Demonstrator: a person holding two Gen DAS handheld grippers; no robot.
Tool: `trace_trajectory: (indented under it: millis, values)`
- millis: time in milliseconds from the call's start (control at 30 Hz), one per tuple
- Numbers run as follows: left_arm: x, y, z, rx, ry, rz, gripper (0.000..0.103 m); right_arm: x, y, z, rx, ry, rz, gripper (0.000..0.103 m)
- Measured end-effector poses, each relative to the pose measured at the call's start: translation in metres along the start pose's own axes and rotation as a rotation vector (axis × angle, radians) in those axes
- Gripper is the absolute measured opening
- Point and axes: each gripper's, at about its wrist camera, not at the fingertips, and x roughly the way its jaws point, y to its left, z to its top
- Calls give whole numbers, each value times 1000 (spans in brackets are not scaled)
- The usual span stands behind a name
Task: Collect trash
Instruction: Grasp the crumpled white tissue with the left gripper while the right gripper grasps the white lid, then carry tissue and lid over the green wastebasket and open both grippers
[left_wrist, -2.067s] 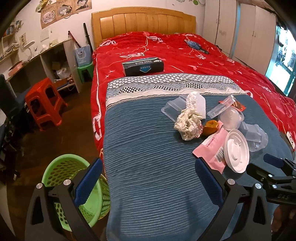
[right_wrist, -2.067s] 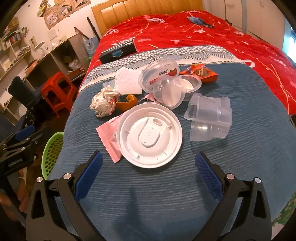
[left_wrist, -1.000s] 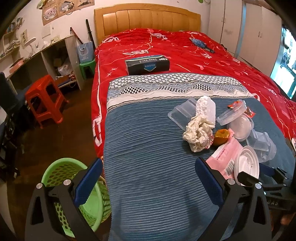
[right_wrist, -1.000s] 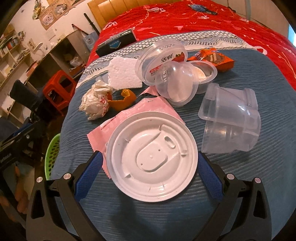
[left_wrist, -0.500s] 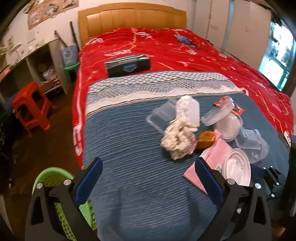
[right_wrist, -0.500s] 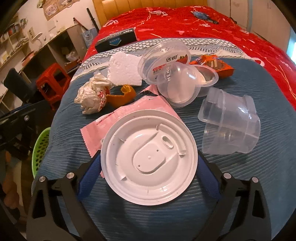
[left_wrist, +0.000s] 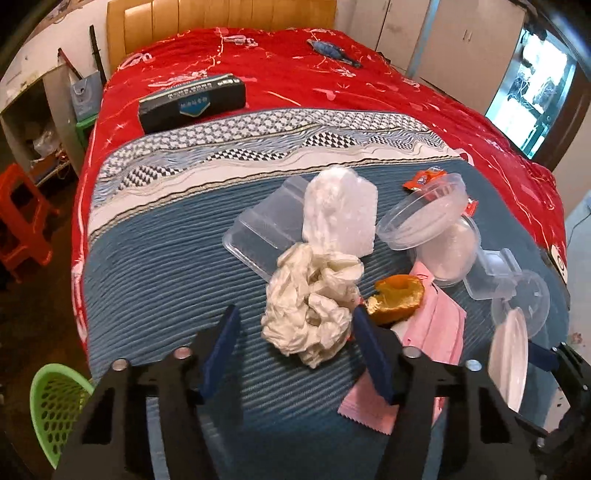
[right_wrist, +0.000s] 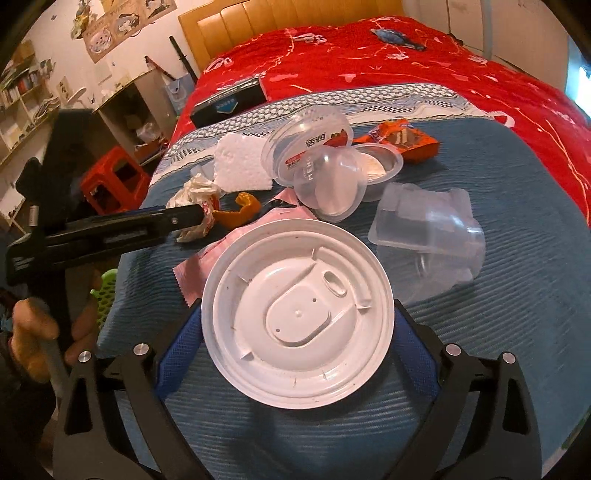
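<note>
A crumpled white paper ball (left_wrist: 310, 310) lies on the blue blanket (left_wrist: 166, 280). My left gripper (left_wrist: 294, 309) straddles its near end. Its jaws are closing; the right pad is at the paper's edge and the left pad is still apart from it. From the right wrist view the left gripper (right_wrist: 110, 229) reaches in from the left to the paper ball (right_wrist: 192, 199). My right gripper (right_wrist: 295, 306) is shut on a white round lid (right_wrist: 258, 266), held by its rim. In the left wrist view that lid (left_wrist: 508, 354) stands tilted on edge above the blanket.
An orange peel (left_wrist: 397, 297), a pink wrapper (left_wrist: 432, 332), a foam piece (left_wrist: 340, 206) and several clear plastic tubs (right_wrist: 428, 229) lie around the paper. A green basket (left_wrist: 55, 402) stands on the floor at the bed's left corner. A black box (left_wrist: 192, 101) rests on the red cover.
My left gripper has come down to the paper ball and its jaws have narrowed around it. The right jaws have closed on the white lid and tipped it up off the pink wrapper.
</note>
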Motion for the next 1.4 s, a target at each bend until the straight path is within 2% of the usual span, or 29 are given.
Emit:
trace_trajectory:
  millis: [33, 100, 267, 467, 733, 867, 1000, 1167, 1200, 1233, 1333, 1367, 1400]
  values:
    - [0, 1, 0, -6, 2, -19, 44, -1, 0, -1, 2, -1, 2, 93]
    - [-5, 1, -2, -8, -15, -28, 39, -4, 0, -2, 8, -5, 7, 93]
    - [-28, 6, -10, -20, -47, -28, 37, -16, 7, -5, 5, -20, 15, 93]
    - [-86, 25, -36, -67, -123, -20, 37, -31, 28, -10, -19, -37, 56, 93]
    - [-163, 77, -95, -160, -206, 106, 37, -42, 77, -16, -88, -45, 129, 93]
    - [-180, 113, -127, -233, -194, 193, 37, -39, 103, -17, -123, -30, 163, 93]
    - [-181, 146, -152, -301, -152, 246, 39, -33, 126, -17, -162, -15, 189, 94]
    - [-178, 177, -174, -382, -117, 279, 49, -28, 157, -17, -218, 1, 214, 94]
    - [-178, 182, -178, -395, -115, 285, 54, -27, 161, -17, -224, 2, 217, 94]
    - [-179, 187, -181, -407, -113, 298, 64, -25, 168, -17, -235, 6, 221, 94]
    - [-184, 200, -189, -437, -120, 313, 67, -19, 183, -16, -254, 21, 237, 94]
    - [-185, 203, -192, -446, -121, 316, 74, -17, 188, -16, -262, 25, 240, 94]
    - [-190, 209, -197, -467, -129, 329, 76, -15, 192, -17, -269, 28, 244, 94]
